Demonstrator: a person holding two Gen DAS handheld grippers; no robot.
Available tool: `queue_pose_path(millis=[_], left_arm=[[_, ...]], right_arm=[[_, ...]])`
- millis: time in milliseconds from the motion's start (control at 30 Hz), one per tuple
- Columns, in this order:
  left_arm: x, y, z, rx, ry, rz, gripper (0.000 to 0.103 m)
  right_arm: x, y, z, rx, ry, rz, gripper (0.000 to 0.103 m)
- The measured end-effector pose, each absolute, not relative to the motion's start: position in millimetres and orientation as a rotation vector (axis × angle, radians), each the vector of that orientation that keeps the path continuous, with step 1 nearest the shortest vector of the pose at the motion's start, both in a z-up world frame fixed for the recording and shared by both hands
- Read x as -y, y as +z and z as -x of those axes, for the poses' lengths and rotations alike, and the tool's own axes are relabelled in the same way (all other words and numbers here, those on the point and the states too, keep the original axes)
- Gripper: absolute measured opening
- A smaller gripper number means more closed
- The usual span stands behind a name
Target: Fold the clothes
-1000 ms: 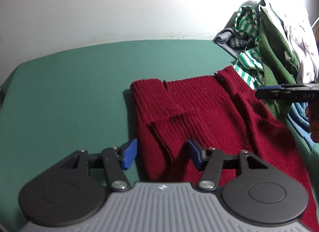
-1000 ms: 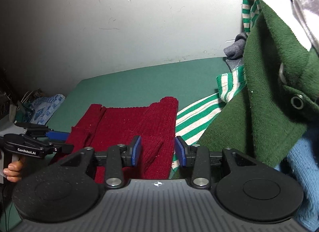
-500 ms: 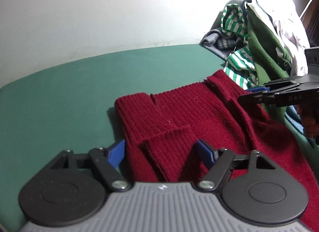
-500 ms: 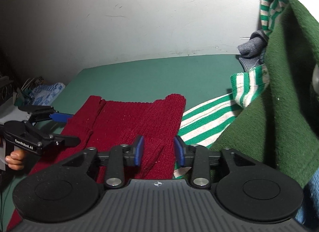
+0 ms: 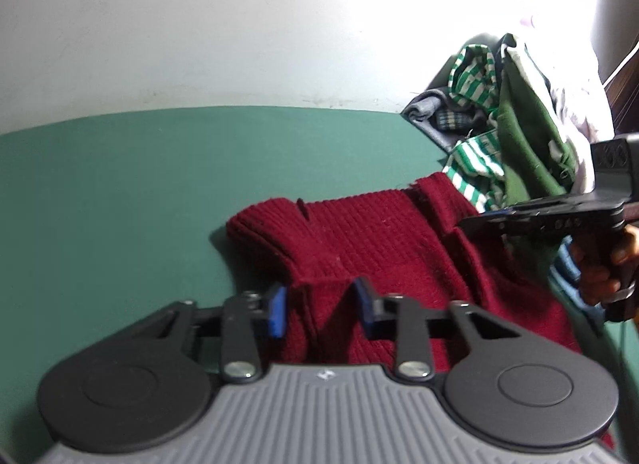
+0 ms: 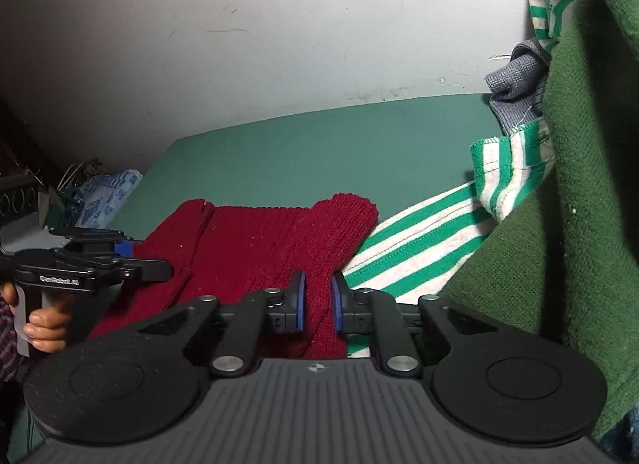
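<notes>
Dark red ribbed knit sweater (image 5: pixel 371 232) flat on green desk (image 5: pixel 139 184). Left gripper (image 5: pixel 321 306), right gripper (image 6: pixel 317 302): jaws closing, near-edge knit between them, ready for fold.

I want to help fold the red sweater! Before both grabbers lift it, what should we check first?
1. Left gripper has red sweater between its pads: ok, its jaws are closing around a raised fold.
2. Right gripper has sweater between its pads: ok, its jaws are closing too.
3. Both grips tight: cannot tell yet.
4. Striped shirt kept out of the right grip: cannot tell; it lies right beside the right-hand pad.
5. Green table free behind the sweater for folding: ok.
6. Clothes pile clear of the sweater: not ok, the sweater's far corner touches it.
</notes>
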State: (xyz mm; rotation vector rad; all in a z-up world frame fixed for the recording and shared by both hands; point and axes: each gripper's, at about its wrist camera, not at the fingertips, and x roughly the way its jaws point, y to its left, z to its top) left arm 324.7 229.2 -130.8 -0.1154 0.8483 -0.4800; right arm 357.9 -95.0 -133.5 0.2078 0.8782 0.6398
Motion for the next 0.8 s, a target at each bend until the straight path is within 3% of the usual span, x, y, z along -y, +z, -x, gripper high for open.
queue_pose_path(millis=[200, 500, 800], left_arm=[[-227.8, -124.9, -324.3, -0.836, -0.466, 0.078, 0.012], [-226.6, -82.0, -289.6, -0.7, -0.453, -0.075, 0.011], [-245.8, -30.3, -222.9, -0.636, -0.505, -0.043, 0.009]], right_arm=[[95.6, -122.8, -356.5, -0.84, 0.662, -0.21, 0.011], [98.4, -79.6, -329.5, -0.723, 0.756, -0.118, 0.011], [108.3, -32.1, -266.9, -0.635, 0.849, -0.044, 0.01]])
